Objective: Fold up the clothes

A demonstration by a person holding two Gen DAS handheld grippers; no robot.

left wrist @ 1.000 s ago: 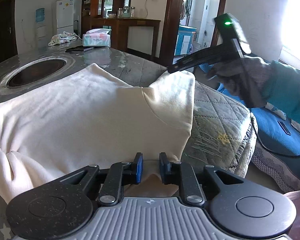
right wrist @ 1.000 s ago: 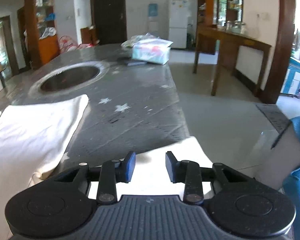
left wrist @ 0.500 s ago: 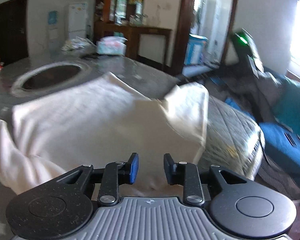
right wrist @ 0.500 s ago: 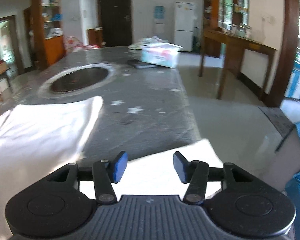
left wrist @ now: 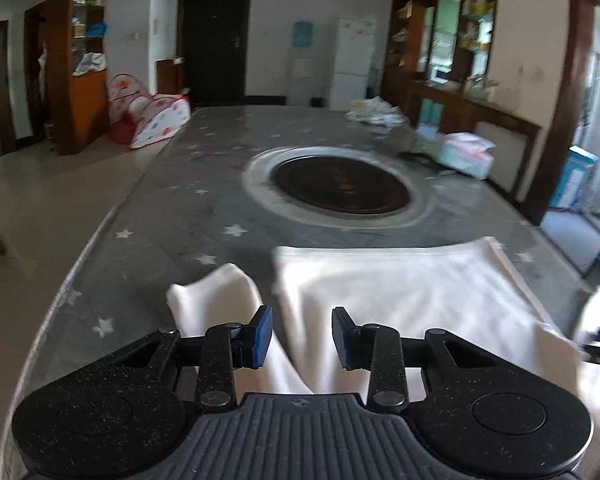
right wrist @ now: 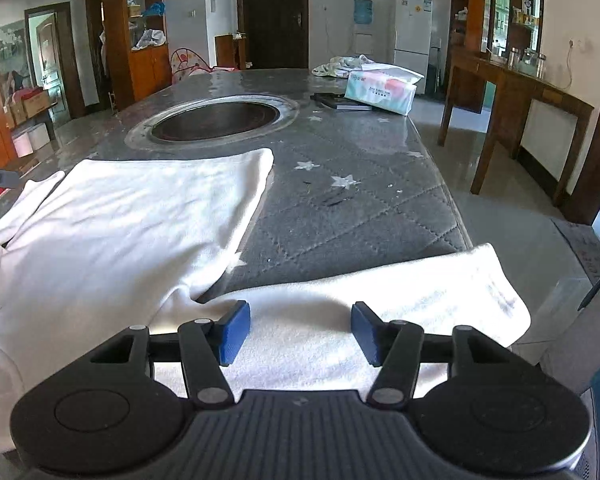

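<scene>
1. While the cream garment [right wrist: 112, 232] lies spread flat on the grey quilted table [right wrist: 340, 220], its near sleeve [right wrist: 380, 304] stretches sideways along the table's front edge, its cuff hanging at the corner.
2. The right gripper [right wrist: 300, 332] hovers over that sleeve with its blue pads [right wrist: 232, 332] wide apart, holding nothing.
3. The left gripper [left wrist: 302, 338] is also spread, empty, above the other side of the garment [left wrist: 400, 300], where a second sleeve [left wrist: 216, 300] sticks out loosely.
4. From where I stand, the likeliest slip is the cuff: it sits at the very corner, so a careless pinch could drag it over the edge and pull the sleeve after it.
5. A shallow bite could catch only the top layer, leaving the fold crooked or bunched.
6. The body cloth is soft and rumpled near the armpit, so tugging one sleeve may skew the flat part.
7. The round recessed pit [right wrist: 216, 120] lies just beyond the garment's far hem; pushing the cloth forward could send it sagging in.
8. A tissue box [right wrist: 380, 90] at the far end carries print, but it is too small to read; nothing else legible shows.
</scene>
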